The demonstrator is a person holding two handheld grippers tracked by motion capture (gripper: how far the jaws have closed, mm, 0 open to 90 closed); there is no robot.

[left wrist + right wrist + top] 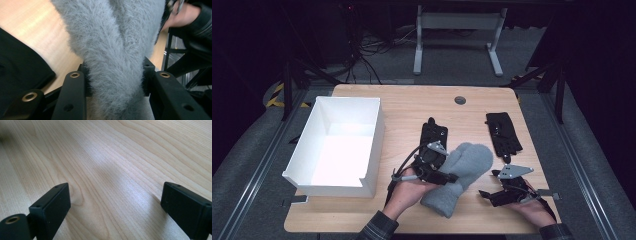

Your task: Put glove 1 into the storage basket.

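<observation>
Grey fuzzy mittens (112, 50) lie closest to the lens in the left gripper view, their fleece bulging between the two black fingers (72, 97) of the left gripper (447, 176), which pinch the pair near the cuff end. From the high view the mittens (462, 175) rest on the wooden counter (412, 110) a little toward 5 o'clock of its centre, tips pointing to about 1 o'clock and cuff toward 7 o'clock near the front edge. The right gripper (486, 194) sits at roughly 3 o'clock of the cuff, just beside it, its fingers (50, 205) spread wide over bare wood and holding nothing. My guess is that the mittens are bound for the white box (312, 145) at 9 o'clock, and the grip looks risky: the fleece is thick and springy, so the fingers may be squeezing pile rather than fabric, and one mitten of the stacked pair could slide free and be left behind on lifting. The long soft body may also droop and drag. A black glove (432, 135) lies just at 10 o'clock of the mittens, partly under the left gripper, right on the path toward the box, so a low sweep could snag it or push it along. The box's near wall would catch a sagging mitten too. Another black glove (503, 132) lies at 1 o'clock, apart from the work, and a round grommet (460, 100) sits near the far edge at 12 o'clock.
</observation>
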